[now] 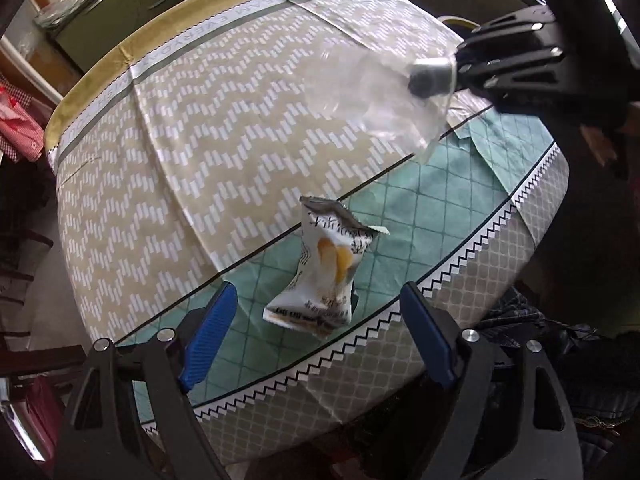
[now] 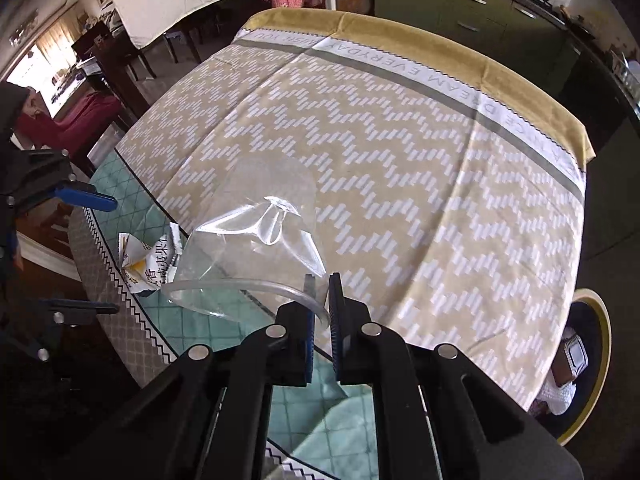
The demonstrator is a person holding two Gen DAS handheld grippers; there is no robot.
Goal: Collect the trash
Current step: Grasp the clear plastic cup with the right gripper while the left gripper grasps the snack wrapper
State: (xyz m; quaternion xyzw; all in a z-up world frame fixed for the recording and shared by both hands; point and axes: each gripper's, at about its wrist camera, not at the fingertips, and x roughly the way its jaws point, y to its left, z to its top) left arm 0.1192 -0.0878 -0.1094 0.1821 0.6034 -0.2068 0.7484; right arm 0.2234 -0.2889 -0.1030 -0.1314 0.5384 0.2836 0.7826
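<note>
From your left wrist camera, the left hand-held gripper [image 1: 316,330] is spread wide, holding nothing, and the snack wrapper [image 1: 326,268] lies on the worktop [image 1: 200,160] dead ahead, just beyond and between the two blue fingers [image 1: 210,338]. Its long axis runs nearly along your line of approach, torn end away from you, so the fingers would close across its narrow width. It is crumpled white foil with dark print and a yellow picture, its top ripped open. At upper right, your right hand-held gripper [image 1: 434,76] carries a clear plastic cup [image 1: 384,98] above the cloth.

From your right wrist camera, the right hand-held gripper [image 2: 322,296] is clamped on the rim of the clear plastic cup [image 2: 248,256], whose body looks crushed. The snack wrapper [image 2: 150,264] sits off to the left behind the cup, close under the left hand-held gripper [image 2: 102,256]. The left hand is clearly nearer and looks best placed to take it.
</note>
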